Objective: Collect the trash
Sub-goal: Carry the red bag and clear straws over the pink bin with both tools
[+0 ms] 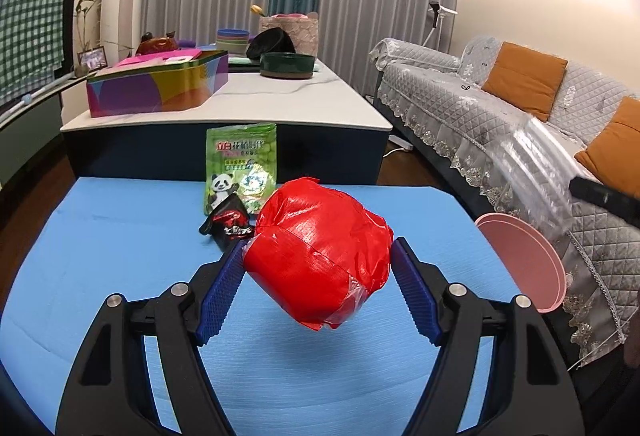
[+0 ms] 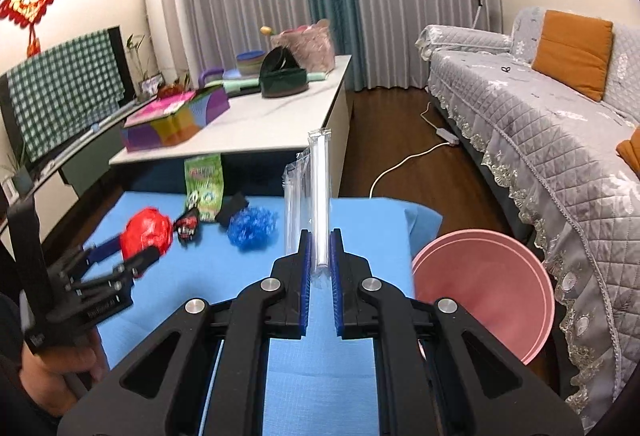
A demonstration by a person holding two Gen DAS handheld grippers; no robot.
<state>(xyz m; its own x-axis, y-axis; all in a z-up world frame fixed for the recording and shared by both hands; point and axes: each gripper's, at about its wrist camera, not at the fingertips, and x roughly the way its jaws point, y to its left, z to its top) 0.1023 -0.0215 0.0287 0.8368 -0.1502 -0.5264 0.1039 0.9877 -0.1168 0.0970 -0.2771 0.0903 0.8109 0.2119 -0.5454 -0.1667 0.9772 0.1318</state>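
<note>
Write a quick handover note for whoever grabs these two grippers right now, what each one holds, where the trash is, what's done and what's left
Left gripper: around the red crumpled ball; the left pad touches it, a gap shows at the right pad, so the grip is not confirmed.
Right gripper: shut on the clear plastic sleeve, which stands up from the jaws, left of the pink bin.
On the blue mat: green panda snack bag, black-and-red wrapper, blue crinkled ball.
Done: no trash visible in the bin.
Left: drop the sleeve in the bin, then the red ball, then the other three.
</note>
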